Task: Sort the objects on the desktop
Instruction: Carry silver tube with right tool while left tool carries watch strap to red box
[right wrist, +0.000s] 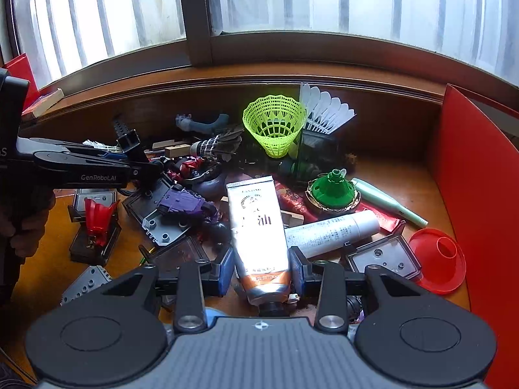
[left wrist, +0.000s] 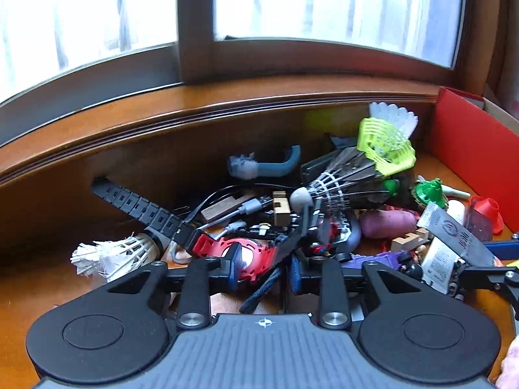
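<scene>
Right wrist view: the right gripper [right wrist: 262, 270] holds a silver hand-cream tube [right wrist: 258, 227] near its cap end, blue pads pressed to both flanks — the tube's crimped end points far into the clutter on the wooden desk [right wrist: 418, 181]. A white bottle [right wrist: 334, 231] lies just beside it on the right, with a red funnel [right wrist: 438, 264] nearer the red box wall [right wrist: 480, 194]. On the left, the left gripper [left wrist: 265, 270] has its fingers drawn in narrowly over a red-and-black watch [left wrist: 233, 249] and a dark cord [left wrist: 259, 291]; whether the pads actually bite cannot be told. Done well, the tube should likely rise straight and slowly, so its far end clears the purple toy [right wrist: 185, 202] without dragging neighbours, while the left confirms its hold before pulling the strap free.
</scene>
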{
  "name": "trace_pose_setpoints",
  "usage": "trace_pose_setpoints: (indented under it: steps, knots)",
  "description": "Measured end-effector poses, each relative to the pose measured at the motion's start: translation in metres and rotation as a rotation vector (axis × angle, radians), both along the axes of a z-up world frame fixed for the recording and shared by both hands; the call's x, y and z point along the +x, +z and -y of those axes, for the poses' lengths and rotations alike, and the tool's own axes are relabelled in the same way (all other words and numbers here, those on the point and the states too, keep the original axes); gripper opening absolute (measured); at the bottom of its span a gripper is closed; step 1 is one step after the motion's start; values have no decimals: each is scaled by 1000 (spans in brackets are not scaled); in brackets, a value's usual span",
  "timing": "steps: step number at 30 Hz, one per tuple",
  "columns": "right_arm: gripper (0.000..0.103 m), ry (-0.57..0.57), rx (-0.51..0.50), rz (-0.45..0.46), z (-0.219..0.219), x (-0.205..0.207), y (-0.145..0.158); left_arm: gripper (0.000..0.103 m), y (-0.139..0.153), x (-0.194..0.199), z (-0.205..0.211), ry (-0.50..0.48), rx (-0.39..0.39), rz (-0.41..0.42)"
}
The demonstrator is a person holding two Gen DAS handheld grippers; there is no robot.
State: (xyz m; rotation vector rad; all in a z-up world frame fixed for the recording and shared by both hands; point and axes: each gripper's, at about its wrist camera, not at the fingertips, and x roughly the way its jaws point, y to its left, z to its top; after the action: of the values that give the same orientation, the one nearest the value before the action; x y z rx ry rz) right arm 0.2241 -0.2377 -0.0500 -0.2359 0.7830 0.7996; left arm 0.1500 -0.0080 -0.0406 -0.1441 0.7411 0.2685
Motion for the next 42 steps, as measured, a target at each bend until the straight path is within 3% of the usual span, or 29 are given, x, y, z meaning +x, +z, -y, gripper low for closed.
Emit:
trace_pose_setpoints:
  steps: [9, 14, 16, 18, 24, 34, 42]
  knots:
    - [39, -2, -2, -6, -2, 0, -1, 31, 25, -13, 15, -48, 22, 77]
    - [39, 3, 1, -6, -3, -1, -1, 26, 20, -4, 18, -51, 22, 58]
    - [39, 5, 2, -6, -3, -1, 0, 11, 18, 0, 19, -47, 16, 55]
    - [39, 4, 3, -5, -2, -1, 0, 9, 22, -1, 21, -37, 32, 72]
    - [39, -8, 25, 15, 1, -2, 6, 8, 46, -13, 22, -23, 56, 140]
    - [39, -8, 111, 50, 17, -9, 32, 9, 117, -43, 26, -16, 41, 334]
    - [39, -18, 139, 82, 37, -18, 48, 9, 131, -36, 57, -61, 43, 344]
